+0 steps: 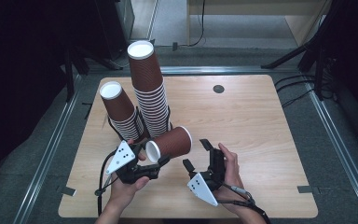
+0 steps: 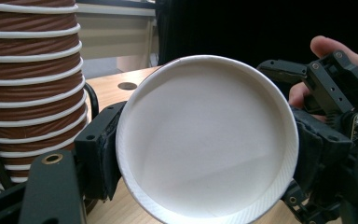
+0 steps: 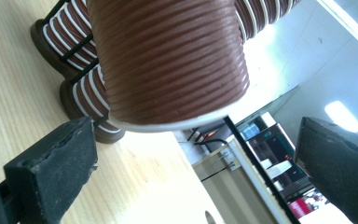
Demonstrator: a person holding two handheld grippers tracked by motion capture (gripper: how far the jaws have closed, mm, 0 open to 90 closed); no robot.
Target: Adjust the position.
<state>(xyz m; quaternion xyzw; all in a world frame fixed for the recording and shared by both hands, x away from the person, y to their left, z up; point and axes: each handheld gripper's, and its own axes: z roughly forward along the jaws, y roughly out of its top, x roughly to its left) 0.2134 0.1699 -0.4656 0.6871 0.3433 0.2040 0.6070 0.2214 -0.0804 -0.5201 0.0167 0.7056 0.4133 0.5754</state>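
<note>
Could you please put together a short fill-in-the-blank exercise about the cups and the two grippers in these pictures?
1. The left gripper is shut on a single brown ____.
2. The held cup lies on its side, its white base turned toward the ____ gripper.
3. The jaws of the right gripper stand ____, with nothing between them.
4. Behind the held cup stand ____ stacks of cups: the taller stack and the shorter stack.

Missing words: cup; left; open; two

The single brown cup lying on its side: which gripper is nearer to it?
Left. The left gripper is shut on the cup near its base. The right gripper stands open beside the cup's rim, apart from it.
</note>
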